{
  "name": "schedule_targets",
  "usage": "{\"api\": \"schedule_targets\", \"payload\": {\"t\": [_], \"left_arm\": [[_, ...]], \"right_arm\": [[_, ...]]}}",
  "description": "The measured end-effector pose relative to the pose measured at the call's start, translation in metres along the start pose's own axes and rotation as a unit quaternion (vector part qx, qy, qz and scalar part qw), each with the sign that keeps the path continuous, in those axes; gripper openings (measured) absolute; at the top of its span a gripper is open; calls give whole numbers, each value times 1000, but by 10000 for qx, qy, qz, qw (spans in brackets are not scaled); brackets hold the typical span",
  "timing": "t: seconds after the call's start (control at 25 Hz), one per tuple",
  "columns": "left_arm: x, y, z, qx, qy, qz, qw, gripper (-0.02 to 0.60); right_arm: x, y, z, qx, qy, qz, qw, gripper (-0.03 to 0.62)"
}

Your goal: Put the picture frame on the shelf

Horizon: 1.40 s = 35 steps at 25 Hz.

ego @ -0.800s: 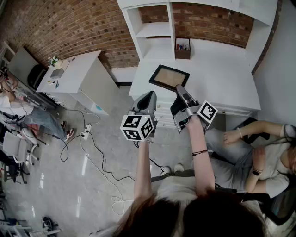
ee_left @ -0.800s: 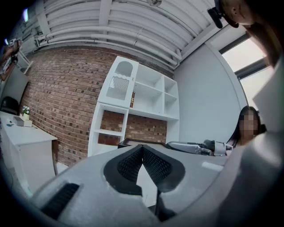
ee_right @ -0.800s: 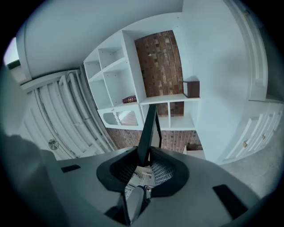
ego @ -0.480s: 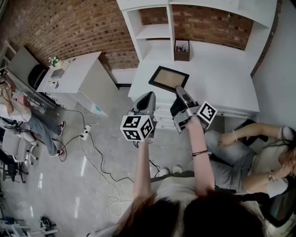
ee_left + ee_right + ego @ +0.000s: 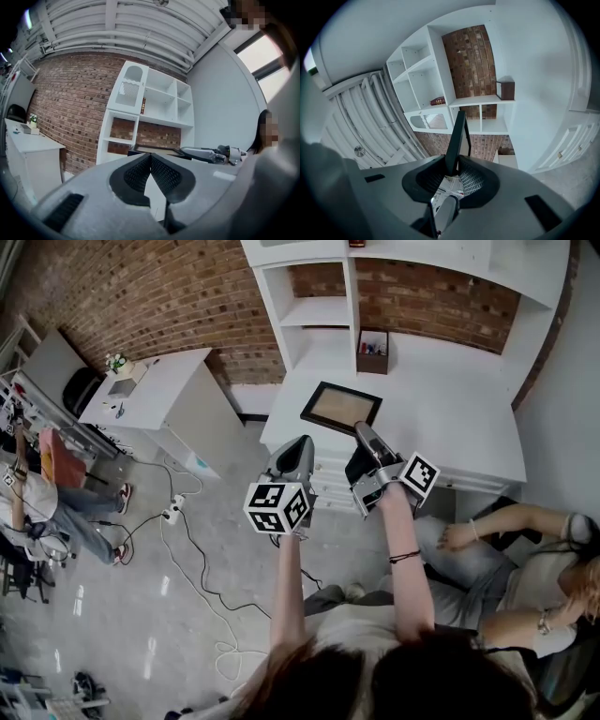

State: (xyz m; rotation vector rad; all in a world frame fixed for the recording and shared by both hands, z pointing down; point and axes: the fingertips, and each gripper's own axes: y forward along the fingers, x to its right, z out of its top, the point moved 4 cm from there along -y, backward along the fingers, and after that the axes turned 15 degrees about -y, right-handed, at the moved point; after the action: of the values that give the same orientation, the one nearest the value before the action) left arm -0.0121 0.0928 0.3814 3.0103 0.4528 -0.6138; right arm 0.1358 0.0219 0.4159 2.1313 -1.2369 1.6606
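Note:
The black picture frame (image 5: 339, 407) with a brown inside hangs nearly flat over the white desk (image 5: 441, 418), held by its near edge. My right gripper (image 5: 360, 430) is shut on that edge; in the right gripper view the picture frame (image 5: 457, 137) stands edge-on between the jaws. My left gripper (image 5: 298, 442) hovers to the left of it at the desk's front edge, jaws shut and empty, the left gripper (image 5: 150, 156) showing pads pressed together. The white shelf unit (image 5: 319, 296) stands behind the desk against the brick wall.
A small dark box (image 5: 372, 341) with pens stands at the desk's back. A second white desk (image 5: 150, 390) stands to the left, with cables (image 5: 187, 540) on the floor. A seated person (image 5: 506, 559) is close on the right; another person (image 5: 37, 493) is at far left.
The picture frame and right gripper have shifted slightly toward the shelf and lower in the head view. The left gripper has kept its place beside them.

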Motion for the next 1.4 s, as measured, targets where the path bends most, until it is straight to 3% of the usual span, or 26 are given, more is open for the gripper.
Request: {"api": "schedule_targets", "payload": {"t": [0.36,0.72,1.08,1.4], "left_arm": [[-15,9,-2,248,3,437,9987,11],[-32,31,7,141,-36,156,9998,11],[-76,65,29,27,-34,-20,10000,11],[-109,85,26,-98,-105,-187,9997,11]], "right_arm": [[17,6,6,-179,45,75,9998,78],[31,30,12,45,100,-77,9999,78],[50,82,7,189,95,-163,9996,78],[73,105,0,334,102,-322,9989,78]]}}
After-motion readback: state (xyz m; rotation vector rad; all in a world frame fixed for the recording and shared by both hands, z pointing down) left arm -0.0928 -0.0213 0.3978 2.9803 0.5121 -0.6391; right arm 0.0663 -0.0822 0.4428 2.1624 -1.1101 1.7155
